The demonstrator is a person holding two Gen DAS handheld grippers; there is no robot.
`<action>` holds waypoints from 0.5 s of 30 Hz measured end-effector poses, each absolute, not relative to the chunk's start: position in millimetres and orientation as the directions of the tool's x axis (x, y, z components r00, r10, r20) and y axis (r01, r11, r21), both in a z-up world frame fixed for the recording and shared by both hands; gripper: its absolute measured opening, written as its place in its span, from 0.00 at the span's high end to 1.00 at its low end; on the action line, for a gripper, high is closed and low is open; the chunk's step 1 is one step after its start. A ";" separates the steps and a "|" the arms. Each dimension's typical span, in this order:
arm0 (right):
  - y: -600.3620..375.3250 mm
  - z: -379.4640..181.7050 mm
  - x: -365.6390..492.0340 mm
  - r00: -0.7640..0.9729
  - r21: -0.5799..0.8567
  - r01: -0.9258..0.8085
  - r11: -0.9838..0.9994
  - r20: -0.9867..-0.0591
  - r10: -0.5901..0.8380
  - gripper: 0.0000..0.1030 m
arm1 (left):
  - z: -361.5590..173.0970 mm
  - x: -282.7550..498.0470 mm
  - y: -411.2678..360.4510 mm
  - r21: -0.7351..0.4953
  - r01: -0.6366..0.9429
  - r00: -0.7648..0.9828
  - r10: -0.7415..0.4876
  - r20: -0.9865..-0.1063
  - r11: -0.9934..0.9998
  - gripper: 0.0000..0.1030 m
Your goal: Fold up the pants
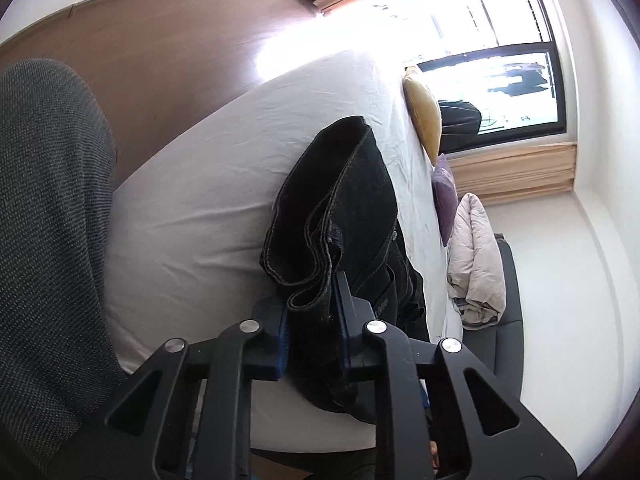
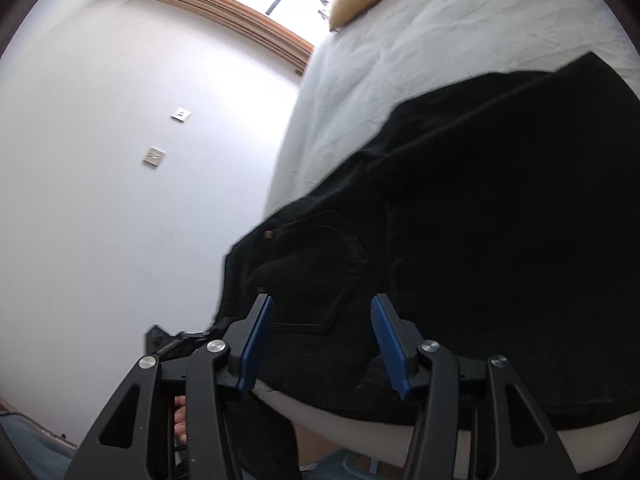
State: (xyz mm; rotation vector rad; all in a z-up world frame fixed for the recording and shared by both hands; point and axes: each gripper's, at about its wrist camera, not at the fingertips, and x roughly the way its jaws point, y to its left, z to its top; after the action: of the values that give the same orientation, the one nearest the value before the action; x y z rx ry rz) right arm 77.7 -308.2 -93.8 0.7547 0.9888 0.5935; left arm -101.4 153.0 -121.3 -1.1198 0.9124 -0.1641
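Note:
The black pants (image 1: 344, 200) lie partly folded on the white bed sheet (image 1: 192, 216), both views tilted sideways. My left gripper (image 1: 312, 320) is shut on the stacked hem ends of the pant legs, with thick folded cloth between its blue pads. In the right wrist view the pants (image 2: 480, 220) fill the right half, waist and a back pocket nearest me. My right gripper (image 2: 322, 344) is open, its blue pads on either side of the pocket area at the bed's edge, with cloth between them but not clamped.
A yellow pillow (image 1: 422, 116) and a purple pillow (image 1: 444, 196) lie at the head of the bed by the window. A crumpled beige duvet (image 1: 476, 260) rests on a dark sofa. A grey chair back (image 1: 44, 220) stands at left. White wall (image 2: 120, 160) flanks the bed.

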 end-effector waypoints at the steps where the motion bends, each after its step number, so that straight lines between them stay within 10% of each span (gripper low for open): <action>1: -308.9 -98.8 79.3 0.428 0.789 -0.092 0.607 -0.519 0.740 0.49 | -122.1 -102.5 153.5 -0.829 -0.319 0.640 -0.542 -0.545 0.459 0.87; 15: -316.9 -132.9 79.6 0.389 0.759 -0.032 0.650 -0.590 0.708 0.69 | -74.7 -95.7 139.9 -0.837 -0.232 0.667 -0.545 -0.508 0.496 0.90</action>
State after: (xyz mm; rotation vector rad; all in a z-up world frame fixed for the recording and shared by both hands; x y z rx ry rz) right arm 79.6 -316.9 -132.9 0.7411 1.0803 0.5291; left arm -95.7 139.9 -74.7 -1.0665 0.8567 -0.2205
